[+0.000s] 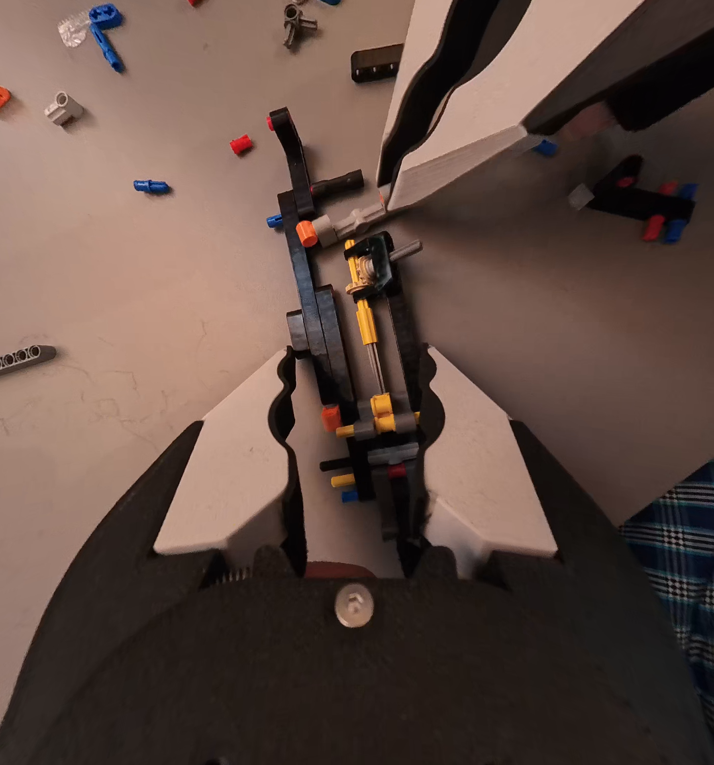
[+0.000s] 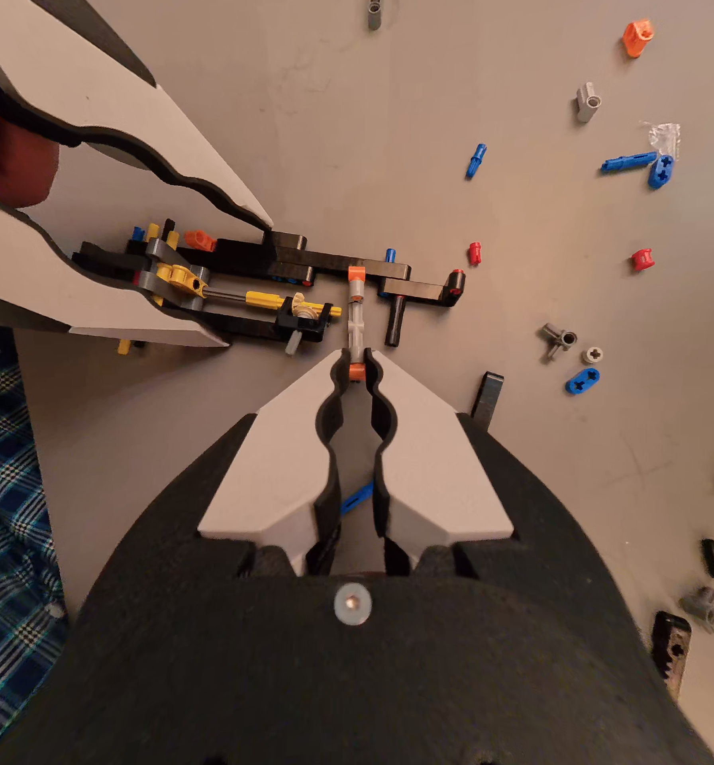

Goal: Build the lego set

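On the grey tabletop (image 2: 554,455) lies the black lego assembly (image 1: 305,265) w/ yellow shaft, held across its near end by the left tongs (image 1: 357,354), closed on it from both sides. Right tongs (image 2: 354,352) are clamped on the orange tip of a grey axle piece (image 2: 355,321) that runs to the assembly's black beam. Loose bits lie scattered beyond: blue pin (image 2: 476,160), red bush (image 2: 474,252), orange connector (image 2: 637,37).
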Motion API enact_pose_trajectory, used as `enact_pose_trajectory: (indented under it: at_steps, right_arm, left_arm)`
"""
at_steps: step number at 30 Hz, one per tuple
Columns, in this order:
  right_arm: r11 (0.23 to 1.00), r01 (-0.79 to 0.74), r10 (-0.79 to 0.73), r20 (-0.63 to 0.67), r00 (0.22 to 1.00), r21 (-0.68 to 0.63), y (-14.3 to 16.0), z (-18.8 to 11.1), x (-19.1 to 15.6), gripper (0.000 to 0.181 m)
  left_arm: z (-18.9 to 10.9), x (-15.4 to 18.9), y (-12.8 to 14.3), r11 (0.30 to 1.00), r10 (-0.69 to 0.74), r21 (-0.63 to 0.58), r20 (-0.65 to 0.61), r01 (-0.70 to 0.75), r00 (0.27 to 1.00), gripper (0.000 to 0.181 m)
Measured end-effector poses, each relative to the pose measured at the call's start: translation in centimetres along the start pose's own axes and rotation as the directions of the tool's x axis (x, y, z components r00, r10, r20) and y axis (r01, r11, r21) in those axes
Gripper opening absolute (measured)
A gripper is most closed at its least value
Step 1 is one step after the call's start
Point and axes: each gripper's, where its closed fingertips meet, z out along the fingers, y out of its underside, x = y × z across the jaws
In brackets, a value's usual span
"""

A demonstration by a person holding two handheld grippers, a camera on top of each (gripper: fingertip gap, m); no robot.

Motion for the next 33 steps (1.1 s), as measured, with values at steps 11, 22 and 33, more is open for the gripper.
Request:
enact_pose_trajectory:
  at_steps: [11,22,33]
  right_arm:
    - [1.000,0.016,-0.016,-0.017,1.000,0.006,-0.2,0.2,0.2,0.004]
    - [1.000,0.015,-0.015,-0.006,1.000,0.016,-0.5,0.3,0.2,0.004]
    - [0.999,0.028,-0.027,-0.009,1.000,0.029,-0.9,0.7,0.1,0.004]
  left_arm:
    - [-0.9,-0.3,-2.5,0.994,0.064,0.085,0.065,-0.070,0.996,0.054]
    - [0.8,0.4,-3.0,0.994,0.096,0.049,0.052,-0.098,0.994,0.013]
    - [0.7,0.5,-3.1,0.995,0.042,0.093,0.006,-0.043,0.999,0.011]
